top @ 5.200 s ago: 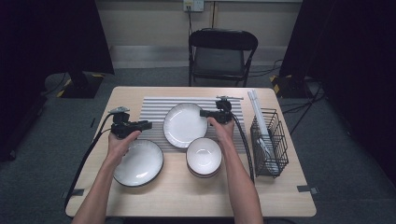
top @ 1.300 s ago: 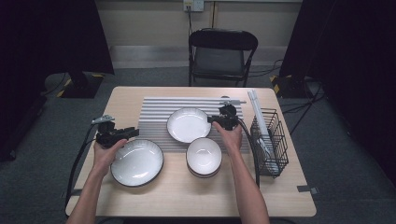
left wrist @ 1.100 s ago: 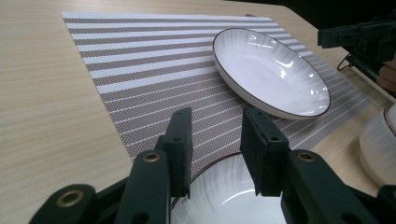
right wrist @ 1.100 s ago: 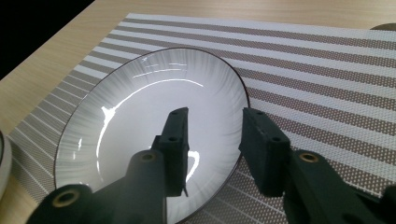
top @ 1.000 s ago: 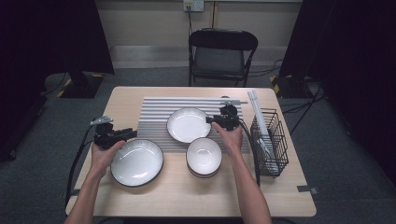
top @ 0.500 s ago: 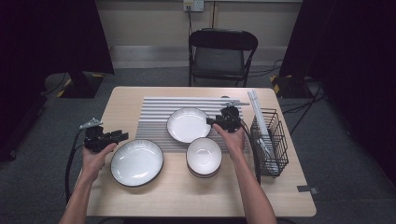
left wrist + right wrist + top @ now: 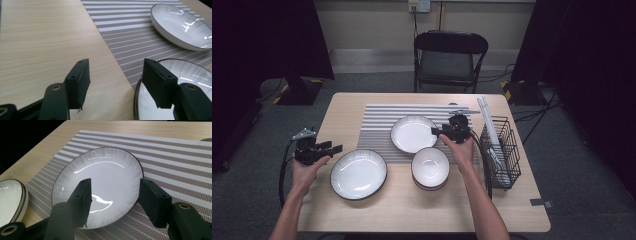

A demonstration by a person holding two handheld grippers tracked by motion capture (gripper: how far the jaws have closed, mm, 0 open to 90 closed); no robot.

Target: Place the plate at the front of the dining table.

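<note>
A large dark-rimmed white plate (image 7: 358, 174) lies at the table's front left. My left gripper (image 7: 333, 147) hovers at the table's left edge, pointing at that plate. Its jaws have just been opening and hold nothing (image 7: 116, 82); the plate's rim (image 7: 175, 75) lies just past the right jaw. A second white plate (image 7: 413, 133) rests on the striped mat (image 7: 377, 120). My right gripper (image 7: 435, 131) sits at its right rim. Those jaws have just been opening too and stand apart over the near edge of the plate (image 7: 105, 170), touching nothing (image 7: 113, 200).
A stack of white bowls (image 7: 430, 167) sits in front of the mat, close to my right forearm. A black wire basket (image 7: 499, 150) holding white sticks stands at the right. A folding chair (image 7: 449, 55) is behind the table.
My left hand has drawn back to the left, away from the large plate, and its jaws stand wider. The right gripper has stayed at the middle plate's rim and widened slightly.
</note>
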